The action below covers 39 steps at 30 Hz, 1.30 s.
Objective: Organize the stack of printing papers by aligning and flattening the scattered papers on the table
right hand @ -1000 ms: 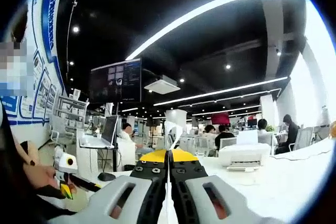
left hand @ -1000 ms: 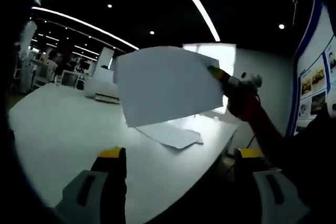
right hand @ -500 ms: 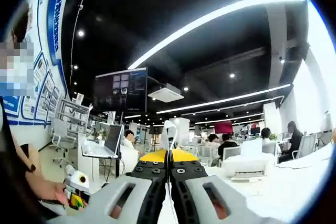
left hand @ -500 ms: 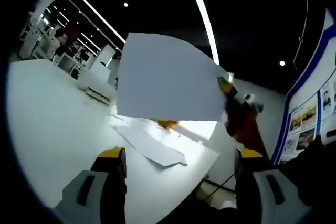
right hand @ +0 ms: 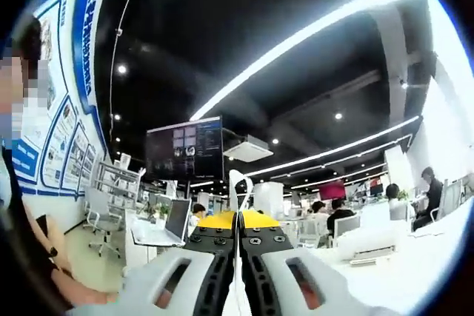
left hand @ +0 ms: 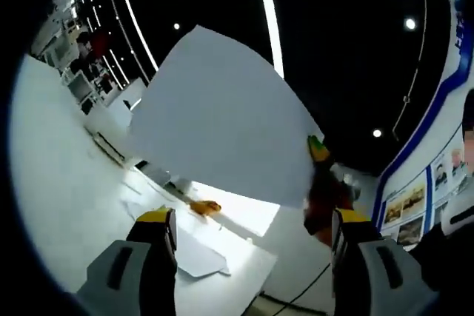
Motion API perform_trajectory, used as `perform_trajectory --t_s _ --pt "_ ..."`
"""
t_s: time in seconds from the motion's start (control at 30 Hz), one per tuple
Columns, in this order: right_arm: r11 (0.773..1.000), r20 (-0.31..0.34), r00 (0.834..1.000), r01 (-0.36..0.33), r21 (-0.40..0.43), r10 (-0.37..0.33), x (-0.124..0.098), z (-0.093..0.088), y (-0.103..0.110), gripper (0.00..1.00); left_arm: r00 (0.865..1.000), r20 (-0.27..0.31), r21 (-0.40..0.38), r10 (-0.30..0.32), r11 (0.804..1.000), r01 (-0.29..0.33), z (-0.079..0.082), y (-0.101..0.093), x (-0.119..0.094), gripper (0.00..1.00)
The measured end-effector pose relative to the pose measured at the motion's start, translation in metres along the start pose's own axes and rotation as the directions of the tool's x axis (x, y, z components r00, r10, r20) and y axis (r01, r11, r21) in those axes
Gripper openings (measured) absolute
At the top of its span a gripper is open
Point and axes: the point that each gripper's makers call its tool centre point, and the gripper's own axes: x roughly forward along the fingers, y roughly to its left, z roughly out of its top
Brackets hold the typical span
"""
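A white sheet of paper [left hand: 222, 116] hangs in the air, tilted, above the white table [left hand: 59, 183]. My right gripper [left hand: 320, 155] comes in from the right in the left gripper view and is shut on the sheet's right edge. In the right gripper view that gripper [right hand: 238, 220] has its jaws pressed together on the sheet [right hand: 237, 183], seen edge-on as a thin white strip. My left gripper [left hand: 255, 220] is open with nothing between its jaws. More loose papers [left hand: 196, 253] lie flat on the table below the raised sheet.
A small orange object [left hand: 204, 206] lies on the table beyond the papers. Blue wall posters [left hand: 415, 205] are on the right. A dark screen [right hand: 185, 149], a laptop [right hand: 167, 223] and office desks with seated people stand behind. A person's hand [right hand: 74, 297] is at lower left.
The right gripper has raised the sheet higher and closer to the left camera. Both views have tilted up and rolled, so more ceiling shows. Both grippers keep their states.
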Motion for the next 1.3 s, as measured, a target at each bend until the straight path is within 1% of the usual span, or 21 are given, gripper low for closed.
perform_trajectory --t_s 0.1,0.23,0.33,0.37,0.43,0.5,0.53,0.63,0.73,0.77,0.8,0.83,0.97,1.03,1.1,1.17,1.23,1.3 --pt "0.999 0.032 0.999 -0.011 0.053 0.009 0.001 0.006 0.001 0.00 1.000 0.015 -0.007 -0.011 1.000 0.011 0.000 0.001 0.006 0.90" --pt "0.995 0.057 0.998 -0.030 0.092 0.025 0.002 0.011 0.007 0.00 0.999 0.037 -0.025 -0.022 0.999 0.023 0.002 0.000 0.012 0.90" --pt "0.987 0.095 0.994 -0.074 0.145 0.060 0.002 0.018 0.019 0.00 0.996 0.077 -0.053 -0.038 0.998 0.042 0.008 -0.003 0.013 0.90" --pt "0.983 0.105 0.992 -0.086 0.163 0.069 0.000 0.020 0.022 0.00 0.994 0.105 -0.069 -0.041 0.996 0.048 0.012 -0.003 0.012 0.90" --pt "0.970 0.127 0.989 -0.109 0.219 0.082 -0.002 0.022 0.025 0.00 0.989 0.142 -0.085 -0.045 0.995 0.057 0.018 -0.002 0.010 0.90" --pt "0.948 0.152 0.984 -0.130 0.292 0.088 -0.006 0.025 0.025 0.00 0.983 0.178 -0.094 -0.052 0.993 0.069 0.023 -0.002 0.008 0.90" --pt "0.942 0.164 0.983 -0.136 0.307 0.088 -0.008 0.026 0.024 0.00 0.979 0.195 -0.097 -0.056 0.992 0.076 0.026 -0.003 0.007 0.90" --pt "0.938 0.177 0.980 -0.143 0.316 0.090 -0.014 0.026 0.024 0.00 0.972 0.221 -0.096 -0.079 0.990 0.102 0.030 -0.009 0.008 0.90" --pt "0.931 0.198 0.976 -0.151 0.333 0.087 -0.017 0.027 0.024 0.00 0.961 0.244 -0.068 -0.129 0.986 0.150 0.034 -0.023 0.010 0.90" --pt "0.931 0.199 0.976 -0.150 0.334 0.086 -0.018 0.028 0.023 0.00 0.958 0.250 -0.063 -0.140 0.985 0.160 0.035 -0.026 0.010 0.89" --pt "0.932 0.209 0.975 -0.148 0.332 0.081 -0.019 0.028 0.023 0.00 0.951 0.263 -0.053 -0.162 0.982 0.182 0.038 -0.032 0.011 0.88" --pt "0.932 0.211 0.974 -0.148 0.332 0.080 -0.020 0.028 0.023 0.00 0.950 0.265 -0.051 -0.166 0.981 0.186 0.039 -0.033 0.011 0.87" --pt "0.916 0.228 0.971 -0.149 0.371 0.066 -0.021 0.022 0.020 0.00 0.935 0.302 -0.032 -0.188 0.978 0.207 0.049 -0.038 0.013 0.84" --pt "0.909 0.233 0.971 -0.150 0.390 0.061 -0.022 0.017 0.020 0.00 0.932 0.309 -0.030 -0.189 0.977 0.209 0.052 -0.039 0.014 0.82" --pt "0.894 0.242 0.969 -0.155 0.420 0.054 -0.022 0.011 0.019 0.00 0.929 0.320 -0.012 -0.185 0.980 0.200 0.056 -0.038 0.014 0.81" --pt "0.882 0.245 0.969 -0.153 0.446 0.044 -0.021 0.003 0.017 0.00 0.919 0.341 0.018 -0.197 0.979 0.203 0.061 -0.041 0.012 0.79" --pt "0.881 0.234 0.972 -0.131 0.455 0.023 -0.022 -0.006 0.013 0.00 0.913 0.356 0.034 -0.200 0.979 0.202 0.065 -0.042 0.011 0.76" --pt "0.879 0.240 0.971 -0.114 0.463 0.000 -0.022 -0.013 0.010 0.00 0.906 0.373 0.048 -0.200 0.979 0.196 0.069 -0.042 0.010 0.73"
